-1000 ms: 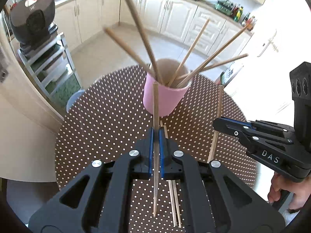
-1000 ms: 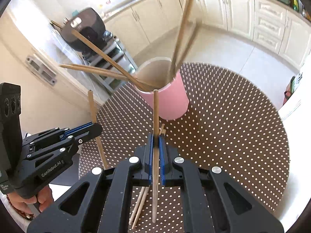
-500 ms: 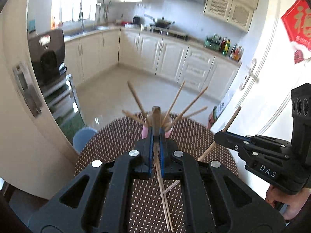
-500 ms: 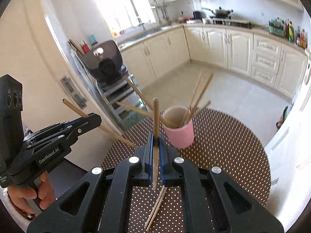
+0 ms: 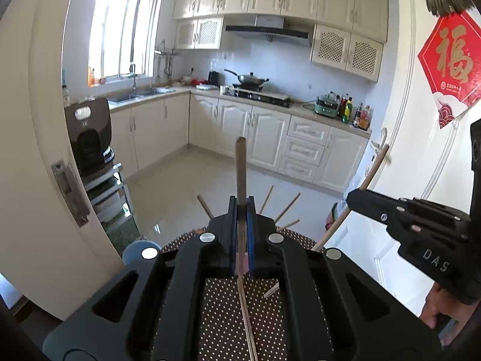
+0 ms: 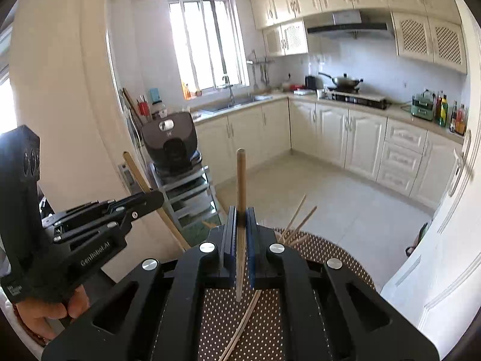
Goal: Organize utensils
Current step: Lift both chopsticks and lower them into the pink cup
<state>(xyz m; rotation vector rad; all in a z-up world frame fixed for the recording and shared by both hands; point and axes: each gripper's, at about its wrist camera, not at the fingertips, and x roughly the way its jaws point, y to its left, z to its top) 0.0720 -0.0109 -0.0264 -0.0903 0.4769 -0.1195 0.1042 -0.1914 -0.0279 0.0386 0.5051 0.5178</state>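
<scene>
Left gripper (image 5: 241, 210): jaws closed on one wooden chopstick (image 5: 241, 165); the stick stands almost upright between the blue pads, its square top well above the fingertips and its lower end below them, over the table.
Right gripper (image 6: 239, 219): jaws closed on a second chopstick (image 6: 240, 180); this one has a rounded top, rises above the fingertips and its thin end hangs below the pads.
Left gripper seen from the right camera (image 6: 150, 199): it is to the left of the right gripper, held by a hand (image 6: 54, 310), with its stick slanting through the tip.
Right gripper seen from the left camera (image 5: 353, 199): to the right of the left gripper, with its stick slanting up toward the door.
Sticks in the cup (image 5: 287, 207): several ends fan out just beyond the left fingertips; the cup itself is hidden behind the gripper.
Loose chopsticks (image 5: 246, 316): thin pair lying on the table under the left gripper body, also visible under the right one.
Table (image 6: 330, 249): round, brown cloth with white dots, below both grippers.
Background: kitchen cabinets and window ahead.
</scene>
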